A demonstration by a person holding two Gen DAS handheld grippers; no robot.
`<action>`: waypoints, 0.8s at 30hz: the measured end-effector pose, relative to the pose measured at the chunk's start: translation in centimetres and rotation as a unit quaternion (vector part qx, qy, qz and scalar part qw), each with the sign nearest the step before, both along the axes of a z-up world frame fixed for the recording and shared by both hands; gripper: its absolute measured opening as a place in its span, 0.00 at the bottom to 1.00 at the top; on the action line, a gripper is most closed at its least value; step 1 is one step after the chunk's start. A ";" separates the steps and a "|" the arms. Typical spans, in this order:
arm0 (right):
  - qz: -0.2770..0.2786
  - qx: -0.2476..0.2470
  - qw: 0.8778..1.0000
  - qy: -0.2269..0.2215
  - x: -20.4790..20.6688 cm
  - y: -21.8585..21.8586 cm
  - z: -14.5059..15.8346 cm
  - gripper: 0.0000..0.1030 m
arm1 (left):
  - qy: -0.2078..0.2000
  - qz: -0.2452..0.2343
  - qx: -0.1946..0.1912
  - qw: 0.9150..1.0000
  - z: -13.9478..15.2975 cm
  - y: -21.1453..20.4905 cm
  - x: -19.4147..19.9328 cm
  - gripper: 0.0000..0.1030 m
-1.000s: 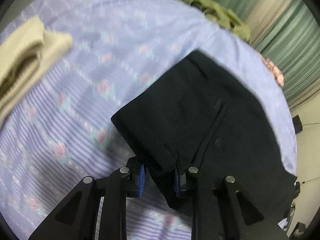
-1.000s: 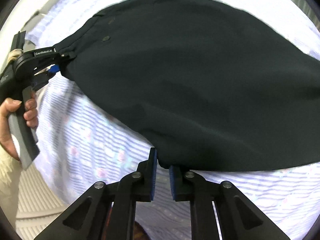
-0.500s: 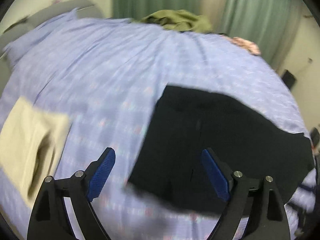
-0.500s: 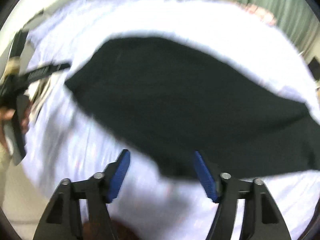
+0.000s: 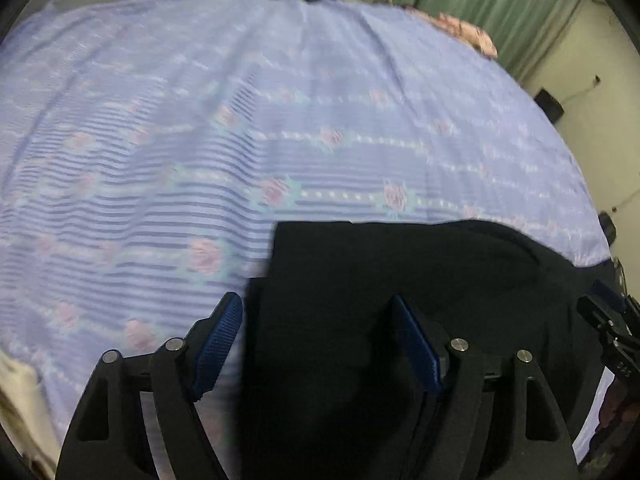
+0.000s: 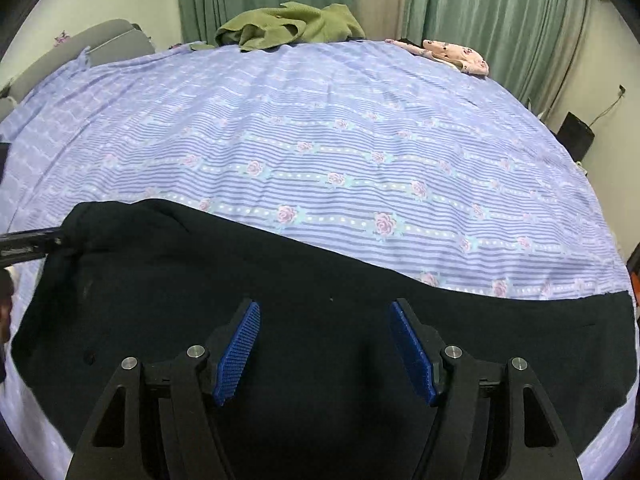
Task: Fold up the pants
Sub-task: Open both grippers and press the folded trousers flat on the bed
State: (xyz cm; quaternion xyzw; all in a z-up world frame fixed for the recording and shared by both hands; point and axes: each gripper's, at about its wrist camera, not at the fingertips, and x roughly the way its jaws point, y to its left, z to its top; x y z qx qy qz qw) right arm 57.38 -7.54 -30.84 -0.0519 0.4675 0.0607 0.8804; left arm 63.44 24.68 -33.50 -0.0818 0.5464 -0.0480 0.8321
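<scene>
Black pants [image 6: 320,280] lie folded lengthwise along the near edge of a bed, also in the left wrist view [image 5: 400,272]. My left gripper [image 5: 318,340] is open and empty, its fingers over the pants' left end. My right gripper [image 6: 324,344] is open and empty above the middle of the pants. The left gripper's tip shows at the pants' left end in the right wrist view [image 6: 28,242]. The other gripper shows at the right edge of the left wrist view [image 5: 612,332].
The bed has a lilac striped sheet with roses [image 6: 340,140]. An olive garment [image 6: 288,24] and a pink floral cloth [image 6: 460,56] lie at the far edge by green curtains. A beige garment [image 5: 16,400] sits at the lower left.
Both grippers held the pants a second ago, then opened and let go. The pants now lie flat on the bed, and both cameras have tilted up over them.
</scene>
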 end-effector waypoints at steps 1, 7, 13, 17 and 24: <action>0.002 0.002 1.000 -0.002 -0.2 0.0 -0.1 0.66 | 0.005 0.008 0.017 1.000 -0.3 -0.1 0.2 0.51; 0.003 0.022 1.000 -0.003 -0.9 1.1 -0.9 0.66 | -0.051 0.046 0.017 0.998 1.2 0.9 -1.1 0.26; 0.001 0.027 1.000 -0.007 -2.5 1.2 0.1 0.66 | -0.020 0.072 0.050 0.996 1.7 0.3 -1.2 0.50; 0.006 0.028 0.999 -0.033 -5.3 -1.2 3.5 0.66 | -0.090 0.043 0.103 0.990 7.6 -2.8 -5.1 0.71; -0.003 0.029 0.997 -0.070 -12.5 -9.4 11.8 0.66 | -0.124 0.017 0.078 0.989 16.1 -10.1 -13.8 0.83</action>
